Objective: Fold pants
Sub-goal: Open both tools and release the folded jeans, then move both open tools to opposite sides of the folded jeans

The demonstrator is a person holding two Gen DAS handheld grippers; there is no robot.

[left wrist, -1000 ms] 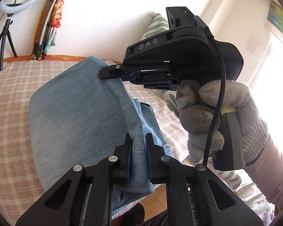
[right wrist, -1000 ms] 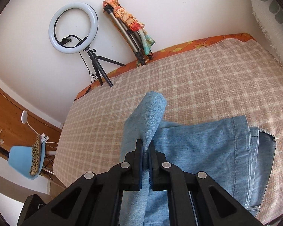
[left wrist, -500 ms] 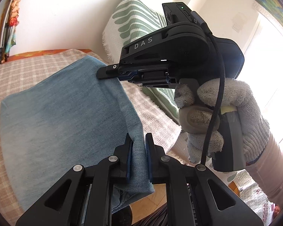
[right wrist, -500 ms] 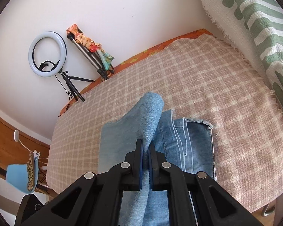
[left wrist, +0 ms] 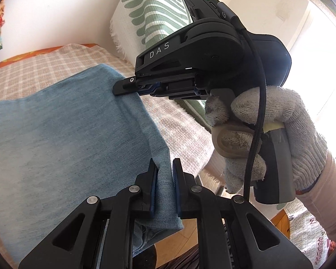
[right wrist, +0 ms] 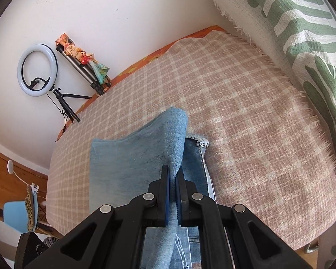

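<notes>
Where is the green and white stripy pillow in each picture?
Left wrist view: the pillow is at top centre, behind the right gripper.
Right wrist view: the pillow fills the top right corner and runs down the right edge.
Shared landmark: the blue jeans on the checked blanket, pinched by both grippers.

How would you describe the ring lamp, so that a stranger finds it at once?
Start at the bed with the checked blanket and follow its far edge to the white wall. There the ring lamp stands on a small black tripod. Unlike the folded silver tripod leaning beside it, wrapped in colourful cloth, it is a plain white circle.
</notes>
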